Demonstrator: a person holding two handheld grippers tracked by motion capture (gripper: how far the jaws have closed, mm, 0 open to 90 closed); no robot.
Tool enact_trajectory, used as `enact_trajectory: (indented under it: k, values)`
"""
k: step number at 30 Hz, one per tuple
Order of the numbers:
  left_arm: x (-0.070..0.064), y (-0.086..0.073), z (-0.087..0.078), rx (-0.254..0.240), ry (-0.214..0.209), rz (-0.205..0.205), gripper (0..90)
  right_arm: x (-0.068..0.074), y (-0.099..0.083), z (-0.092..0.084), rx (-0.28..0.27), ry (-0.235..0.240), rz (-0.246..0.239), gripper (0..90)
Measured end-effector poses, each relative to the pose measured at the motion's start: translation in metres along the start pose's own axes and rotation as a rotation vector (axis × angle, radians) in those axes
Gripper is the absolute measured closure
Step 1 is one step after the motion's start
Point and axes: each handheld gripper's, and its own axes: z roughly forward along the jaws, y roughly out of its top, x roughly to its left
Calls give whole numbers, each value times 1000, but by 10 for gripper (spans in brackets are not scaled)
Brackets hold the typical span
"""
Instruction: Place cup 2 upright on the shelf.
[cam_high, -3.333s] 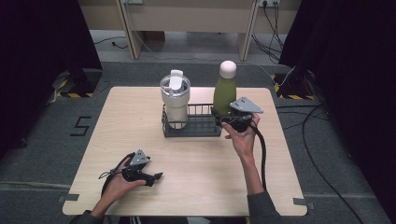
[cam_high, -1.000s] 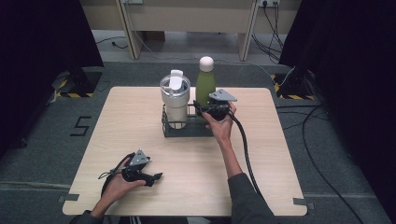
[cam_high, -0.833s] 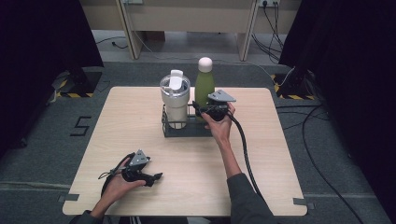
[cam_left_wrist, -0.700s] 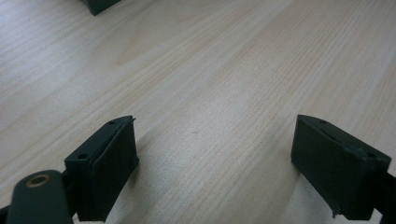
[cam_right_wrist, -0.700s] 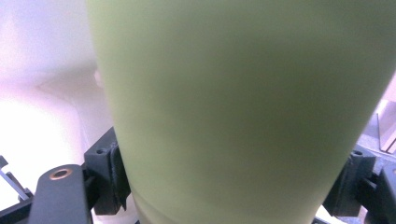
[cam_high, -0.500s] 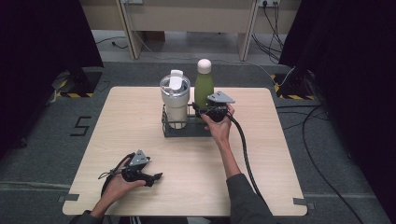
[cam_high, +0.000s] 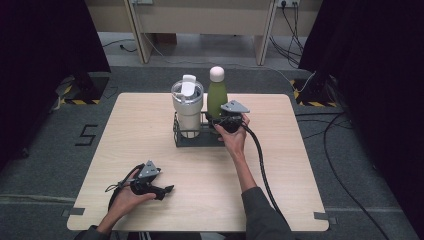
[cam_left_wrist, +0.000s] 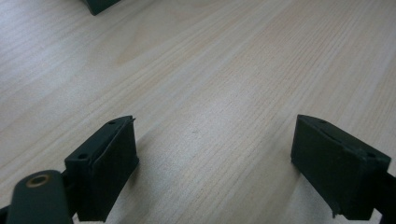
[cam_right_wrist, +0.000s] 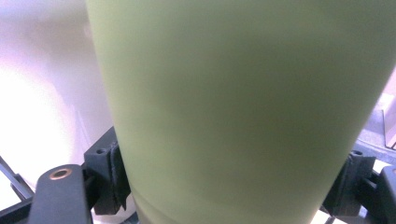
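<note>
A green bottle (cam_high: 217, 100) with a pale cap stands upright in the right half of a black wire basket (cam_high: 192, 142), close beside a white lidded tumbler (cam_high: 188, 107). My right gripper (cam_high: 216, 119) is shut on the bottle's lower body, and its base is hidden behind the hand. In the right gripper view the green bottle (cam_right_wrist: 233, 116) presses against both pads of that gripper (cam_right_wrist: 231, 186). My left gripper (cam_high: 166, 190) rests near the table's front left, open with nothing in it. The left gripper view shows its jaws (cam_left_wrist: 215, 168) wide apart over bare wood.
The wooden table (cam_high: 300, 150) has free room on every side of the basket. A black cable (cam_high: 262, 165) trails from the right gripper along the forearm. Dark curtains stand left and right. Cables lie on the grey floor beyond the table.
The right gripper carried the green bottle left from beside the basket and down into its right half next to the tumbler. The left gripper has not moved.
</note>
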Motion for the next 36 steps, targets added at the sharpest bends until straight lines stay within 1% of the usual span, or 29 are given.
enact_trajectory:
  k: [1, 2, 8, 11, 12, 14, 19, 27, 30, 32, 36]
  values:
    - [0, 0, 0, 0, 0, 0, 135, 0, -1, 1, 4, -1, -4, 208]
    - [0, 0, 0, 0, 0, 0, 135, 0, -3, 1, -5, 0, 2, 207]
    - [0, 0, 0, 0, 1, 1, 135, 0, -5, -1, -12, -3, 8, 206]
    - [0, 0, 0, 0, 0, 0, 135, -1, -5, -1, -5, 4, 2, 205]
    - [0, 0, 0, 0, 0, 1, 135, -1, -5, -1, -5, 5, -8, 205]
    - [0, 0, 0, 0, 0, 2, 135, 0, -5, -2, -1, 4, -1, 205]
    - [0, 0, 0, 0, 1, 1, 135, -1, -6, -1, -2, 7, -9, 203]
    - [0, 0, 0, 0, 0, 0, 135, -1, -5, -2, 3, 5, -7, 199]
    - [0, 0, 0, 0, 0, 0, 135, -1, -5, -2, 4, 1, -5, 176]
    - [0, 0, 0, 0, 0, 0, 135, -1, -5, -3, 6, -7, -13, 151]
    - [0, 0, 0, 0, 0, 0, 135, -2, -4, -4, 5, -6, -12, 147]
